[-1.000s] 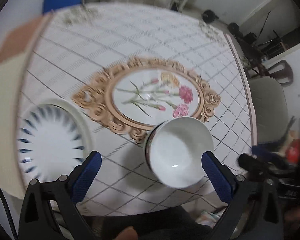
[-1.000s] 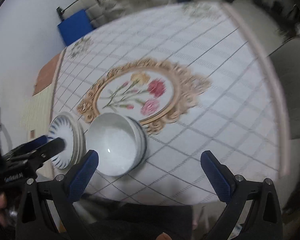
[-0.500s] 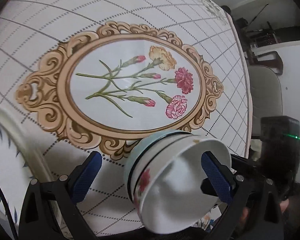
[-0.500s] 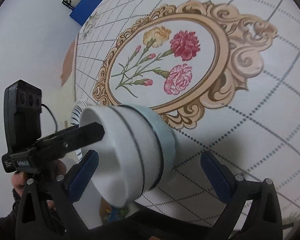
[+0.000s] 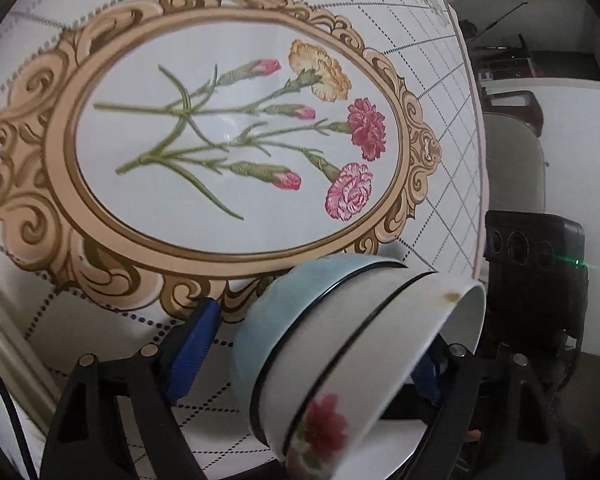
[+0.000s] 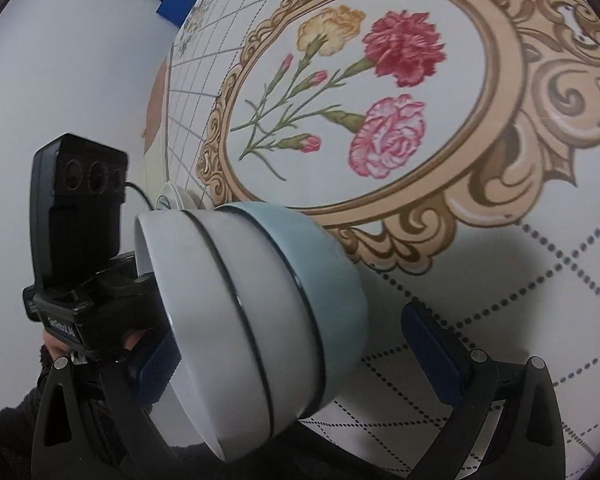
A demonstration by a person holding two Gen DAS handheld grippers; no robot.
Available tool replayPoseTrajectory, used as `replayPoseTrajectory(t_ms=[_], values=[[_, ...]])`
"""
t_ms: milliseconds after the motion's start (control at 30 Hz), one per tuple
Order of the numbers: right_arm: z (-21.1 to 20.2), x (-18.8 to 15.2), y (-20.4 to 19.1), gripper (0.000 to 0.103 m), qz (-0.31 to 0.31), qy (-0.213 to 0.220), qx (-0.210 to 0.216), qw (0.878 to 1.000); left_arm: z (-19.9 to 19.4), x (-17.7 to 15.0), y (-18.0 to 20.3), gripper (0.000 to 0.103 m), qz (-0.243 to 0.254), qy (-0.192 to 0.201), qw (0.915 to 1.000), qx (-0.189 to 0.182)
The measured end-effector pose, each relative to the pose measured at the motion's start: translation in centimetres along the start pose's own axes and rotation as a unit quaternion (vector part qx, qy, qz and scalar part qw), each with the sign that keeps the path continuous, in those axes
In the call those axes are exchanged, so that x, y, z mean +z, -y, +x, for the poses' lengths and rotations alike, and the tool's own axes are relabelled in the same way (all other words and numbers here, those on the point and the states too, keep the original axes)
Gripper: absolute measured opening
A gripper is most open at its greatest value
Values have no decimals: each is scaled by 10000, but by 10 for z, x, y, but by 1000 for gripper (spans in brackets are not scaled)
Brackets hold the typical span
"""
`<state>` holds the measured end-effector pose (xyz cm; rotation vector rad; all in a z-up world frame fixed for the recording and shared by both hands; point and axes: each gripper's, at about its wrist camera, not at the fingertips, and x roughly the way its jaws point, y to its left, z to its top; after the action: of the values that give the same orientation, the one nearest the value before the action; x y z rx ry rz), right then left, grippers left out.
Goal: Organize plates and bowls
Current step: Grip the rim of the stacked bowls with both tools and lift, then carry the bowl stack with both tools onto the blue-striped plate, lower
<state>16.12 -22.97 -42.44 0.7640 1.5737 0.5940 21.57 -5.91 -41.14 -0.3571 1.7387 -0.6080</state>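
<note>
Stack of nested bowls (image 5: 352, 364) now framed by both tools, low over floral tablecloth (image 5: 236, 128), at 6 o'clock of carnation medallion. Left gripper (image 5: 316, 356) jaws just narrowed around stack; contact cannot be told. Right gripper (image 6: 300, 356) spread, far pad clear of stack. Lift judged imminent.

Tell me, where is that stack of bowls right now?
In both wrist views the stack of bowls sits low in frame at the table's near edge, just below the flower picture.
</note>
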Motion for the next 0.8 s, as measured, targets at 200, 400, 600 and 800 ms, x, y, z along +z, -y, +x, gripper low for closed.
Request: replayPoseTrajectory(t_ms=[200,400,600,800], values=[[13,-1,-12,86,-198,-102,-57,9997,1,-6,4,72,106,21,9999,-91],[10,0,-8,75,-180,-39,-130,9997,-2,-8,4,66,107,150,9998,4],[6,0,-12,75,-312,58,-279,9991,-3,-10,4,66,57,263,9996,-15],[-1,0,-16,75,-415,120,-317,9986,-9,-11,9,66,69,379,9993,-19]])
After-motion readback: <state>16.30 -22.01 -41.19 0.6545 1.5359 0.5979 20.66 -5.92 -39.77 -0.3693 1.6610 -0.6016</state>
